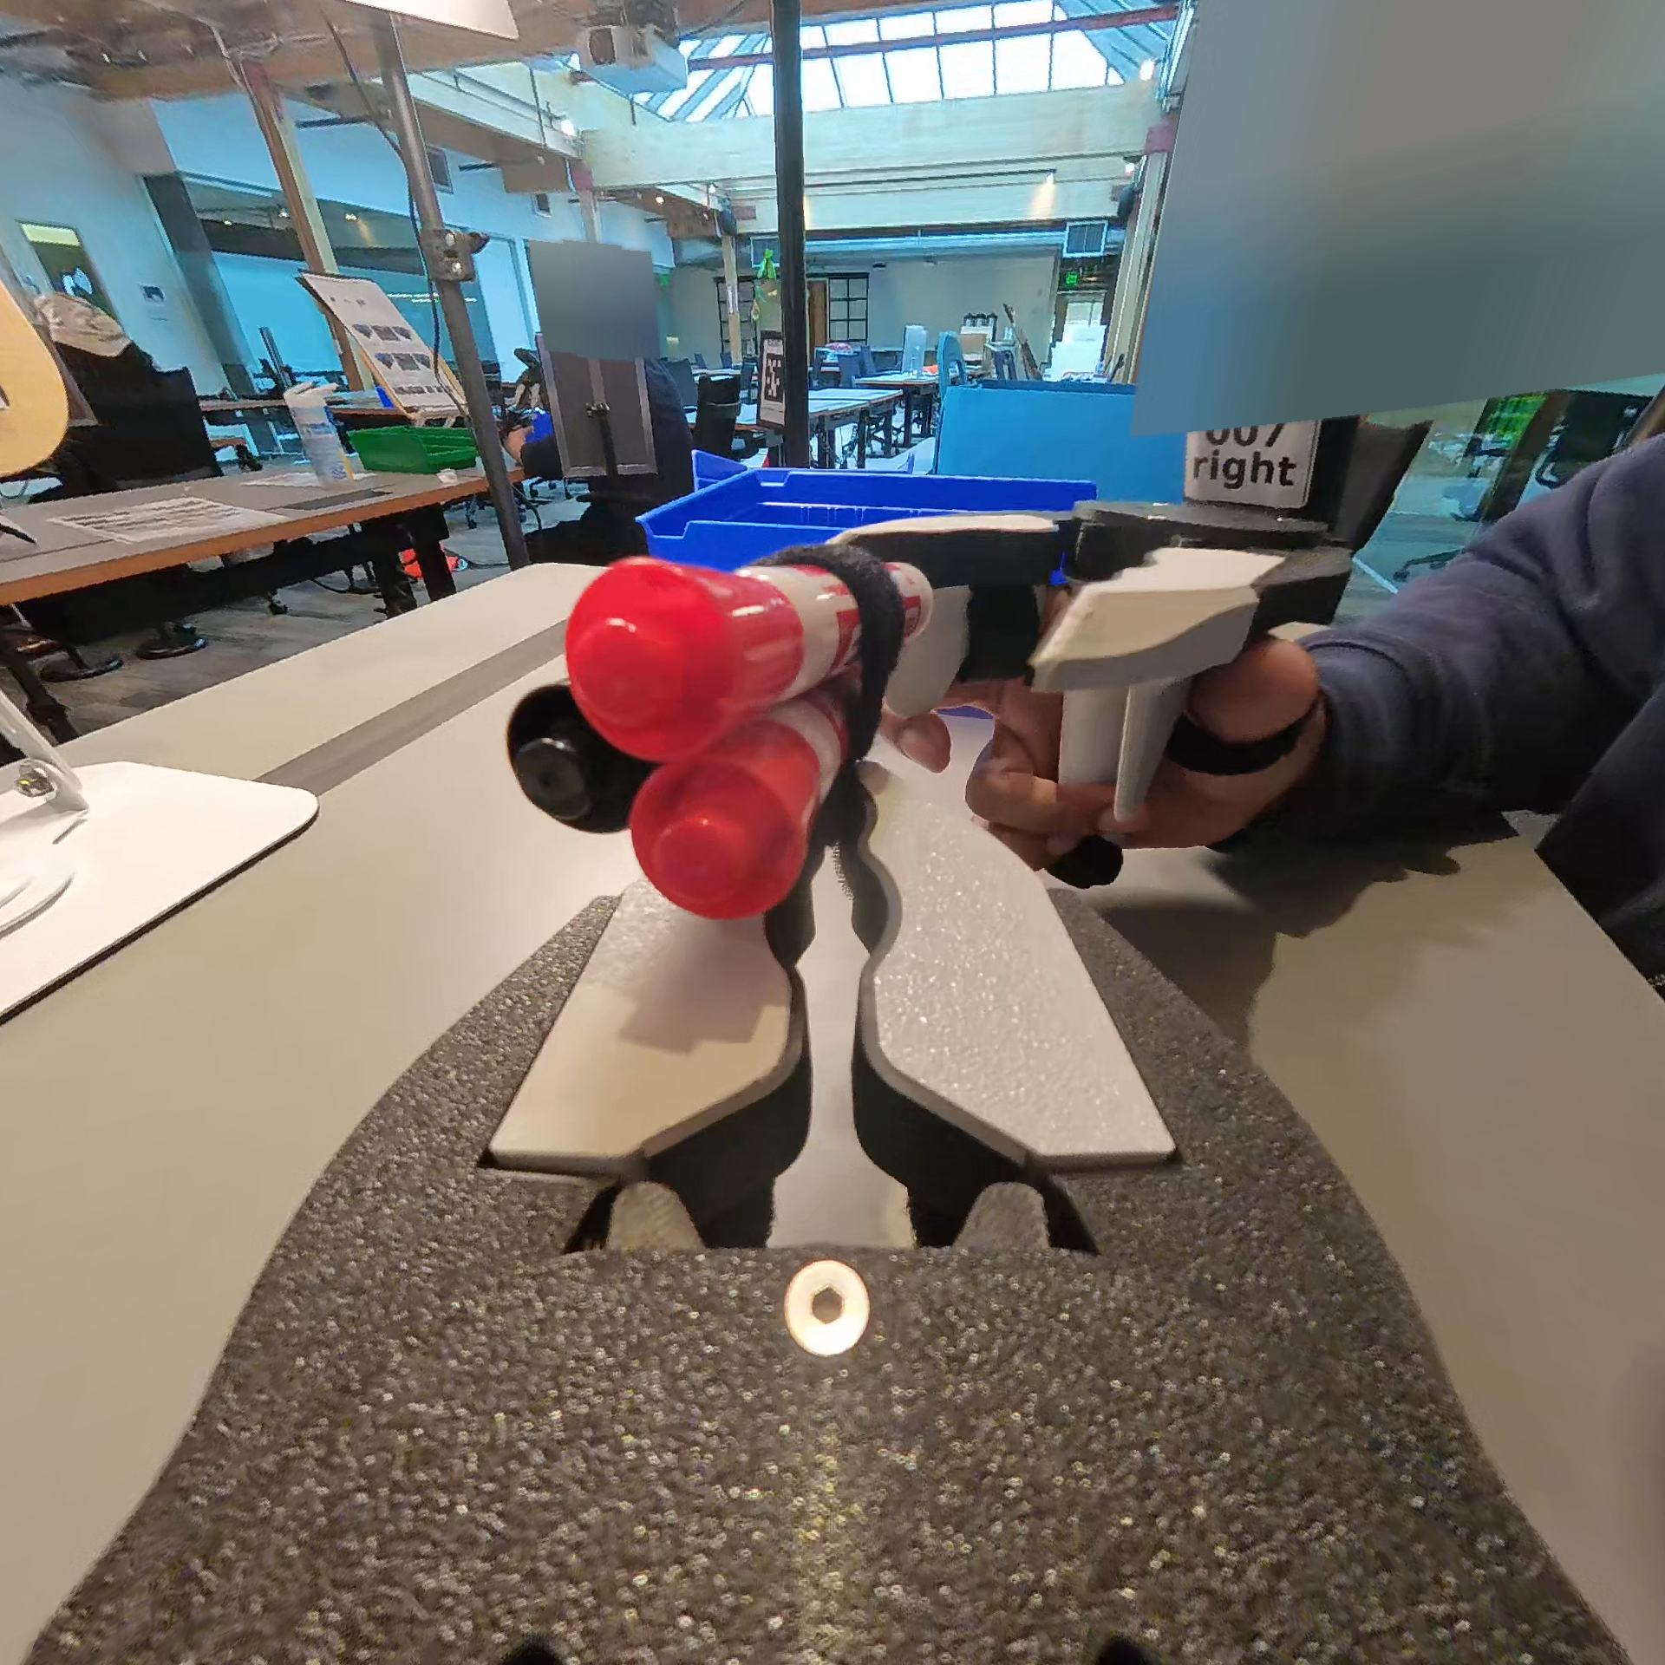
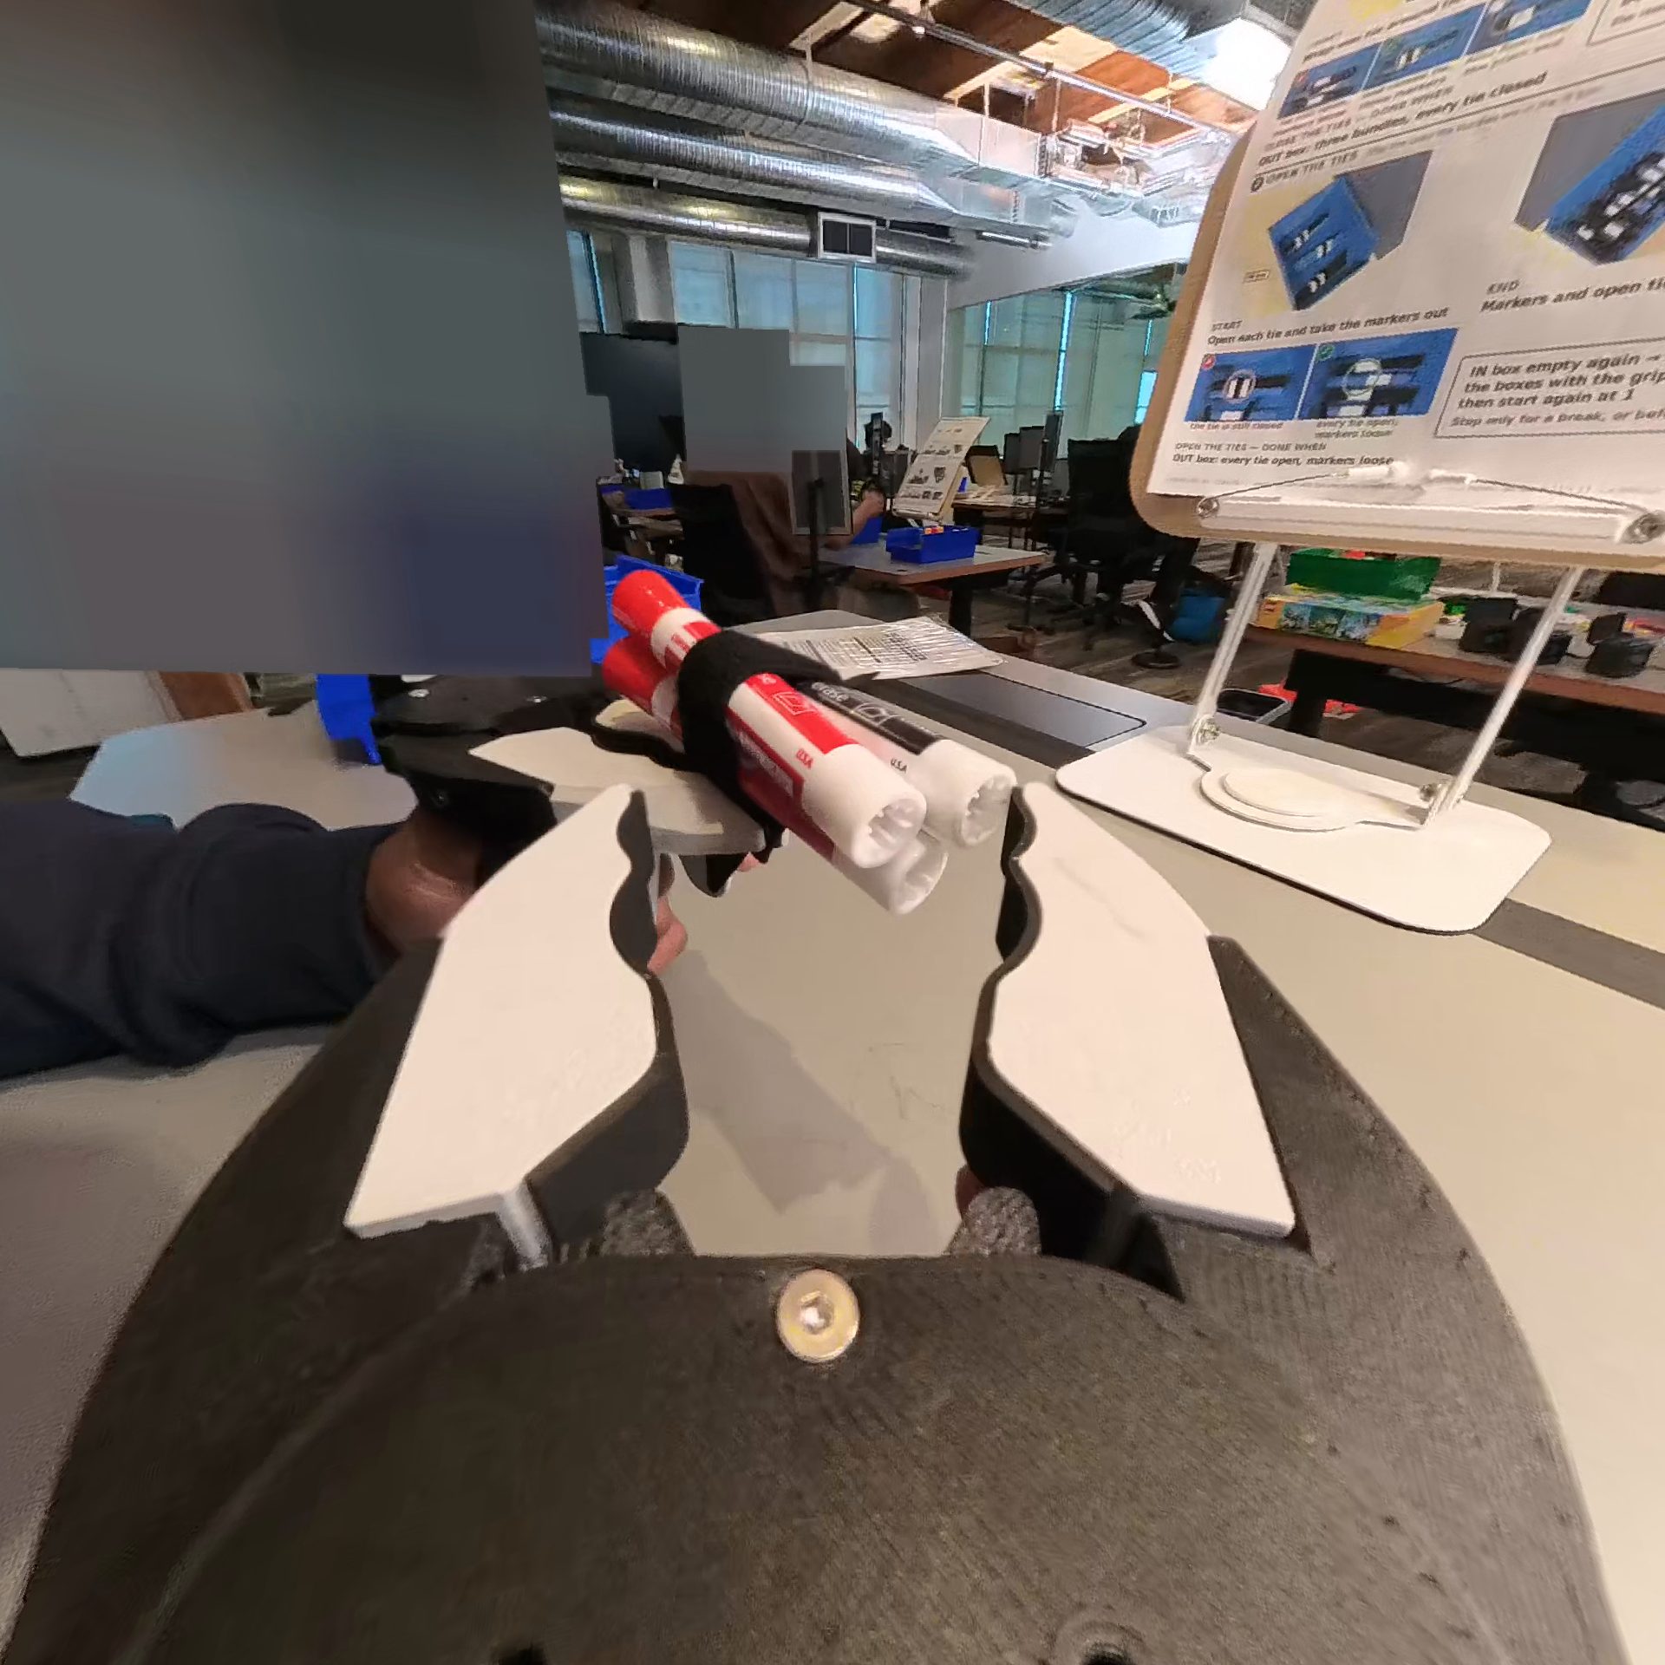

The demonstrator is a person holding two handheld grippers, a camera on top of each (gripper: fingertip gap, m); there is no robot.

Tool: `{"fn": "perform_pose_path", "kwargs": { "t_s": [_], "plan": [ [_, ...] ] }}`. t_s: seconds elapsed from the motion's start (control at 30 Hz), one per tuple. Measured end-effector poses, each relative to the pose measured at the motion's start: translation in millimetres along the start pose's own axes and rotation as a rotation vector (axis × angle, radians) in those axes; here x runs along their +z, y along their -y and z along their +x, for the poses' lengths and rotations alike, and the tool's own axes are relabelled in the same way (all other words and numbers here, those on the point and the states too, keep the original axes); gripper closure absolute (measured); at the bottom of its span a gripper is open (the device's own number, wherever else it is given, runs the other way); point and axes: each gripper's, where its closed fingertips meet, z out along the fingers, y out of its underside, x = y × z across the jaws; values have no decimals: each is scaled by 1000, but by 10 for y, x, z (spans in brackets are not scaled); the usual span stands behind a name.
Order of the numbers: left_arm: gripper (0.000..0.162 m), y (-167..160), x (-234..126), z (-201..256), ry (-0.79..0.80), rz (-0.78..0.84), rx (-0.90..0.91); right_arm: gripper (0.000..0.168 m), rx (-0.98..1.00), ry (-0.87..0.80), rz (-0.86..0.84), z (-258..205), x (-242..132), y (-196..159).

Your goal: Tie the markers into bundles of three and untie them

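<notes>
L gripper (image 1: pixel 833 865): white-faced fingers nearly together, clamped on loose tail of the black fuzzy hook-and-loop strap (image 1: pixel 869 649). That strap ran round a bundle of three markers (image 1: pixel 694 712), two red-capped w/ white barrels, one black-capped, held up off the grey tabletop (image 1: pixel 405 883), caps toward L cam.

R gripper (image 2: pixel 824 856): fingers wide apart, holding nothing; bundle's white butt ends (image 2: pixel 901 829) sat just ahead, between the tips.

Blue plastic bin (image 1: pixel 811 514) behind. White stand w/ instruction sheet (image 2: pixel 1351 270) to the side.

Judged: this bundle wrapped; can't tell if being closed or peeled open. Other bundles not visible, so overall progress unclear.
</notes>
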Motion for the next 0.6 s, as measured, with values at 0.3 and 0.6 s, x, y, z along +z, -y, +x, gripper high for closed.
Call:
{"fn": "perform_pose_path", "kwargs": {
  "t_s": [0.3, 0.6],
  "plan": [
    [159, -20, -2, -3, -6, -8, -5, 88, -4, 8, -18, -47, 19, -40],
    [159, -23, -5, 34, -60, -10, -67, 89, -1, 30, -32, -86, 30, -69]
  ]
}}
